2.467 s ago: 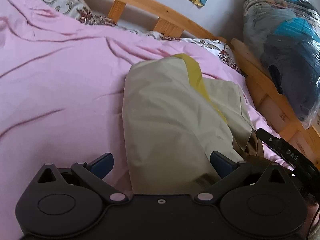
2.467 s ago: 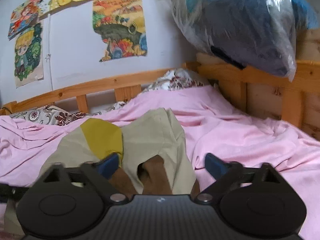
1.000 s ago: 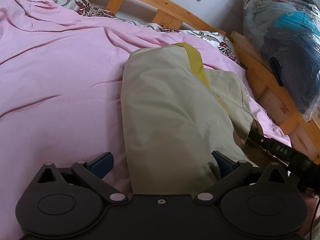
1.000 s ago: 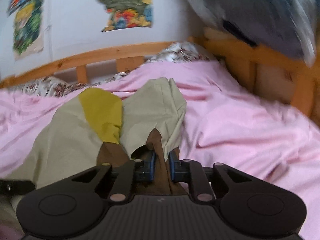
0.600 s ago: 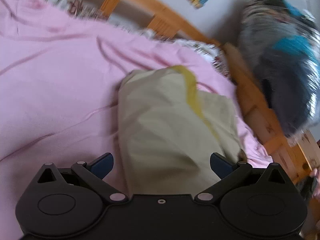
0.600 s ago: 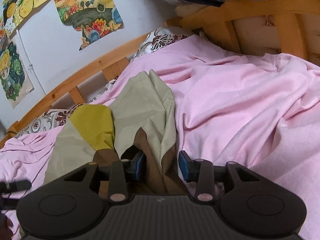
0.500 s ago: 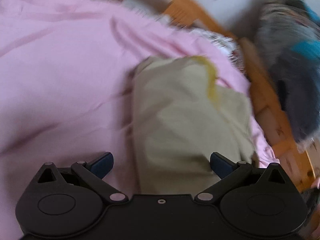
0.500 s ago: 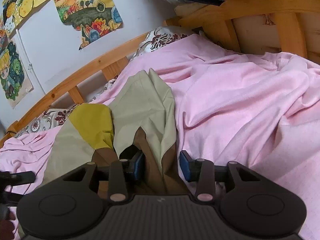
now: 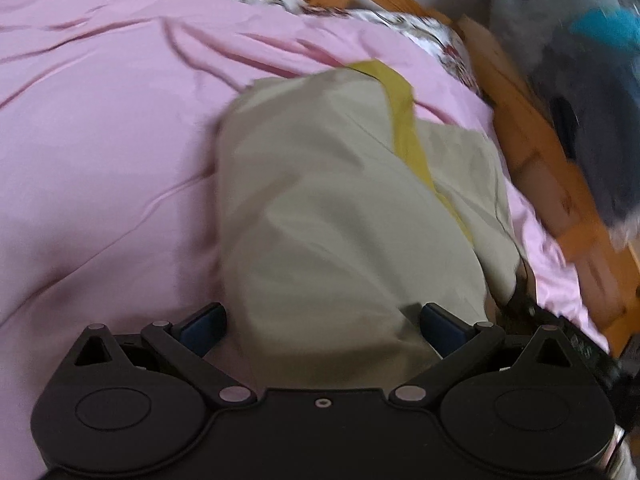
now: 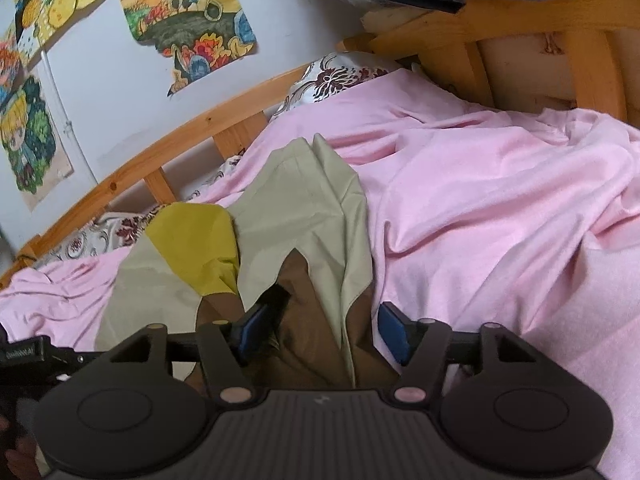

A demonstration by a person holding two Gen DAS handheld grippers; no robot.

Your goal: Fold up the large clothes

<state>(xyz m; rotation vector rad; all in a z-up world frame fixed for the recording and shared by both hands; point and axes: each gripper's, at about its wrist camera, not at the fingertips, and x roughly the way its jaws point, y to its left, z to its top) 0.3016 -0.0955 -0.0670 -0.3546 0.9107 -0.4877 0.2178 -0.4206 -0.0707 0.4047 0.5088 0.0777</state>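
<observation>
Nearest to us in the right wrist view, our right gripper (image 10: 320,332) has its jaws opening, where a second ago they were pinched tight on the brown fold. That brown fabric (image 10: 308,332) of the garment lies loose between the blue pads (image 10: 390,336), which no longer press on it. We read this as a release: the fold on this side has been laid down and let go.

In the left wrist view, our left gripper (image 9: 322,328) stands wide open, as it did in the earlier frames, with the khaki garment (image 9: 332,216) running up from between its fingers toward twelve o'clock, nothing clamped. The picture is blurred, and the garment sits a little differently in it than half a second back, so we take it that this hand is on the move across the bed. At four o'clock we catch the dark edge of the other gripper beside the garment's corner.

The garment lies folded lengthwise on the pink sheet (image 9: 100,152), a yellow panel (image 10: 192,244) showing at its upper part, at about eleven o'clock from the right gripper.

Farther off stands the wooden bed frame (image 10: 184,136), with a patterned pillow (image 10: 332,76) at one o'clock against it, a plastic-wrapped bundle (image 9: 592,92) at two o'clock in the left view, and cartoon posters (image 10: 192,20) on the wall.

With both tongs free, we judge the next fold calls for a fresh hold.
</observation>
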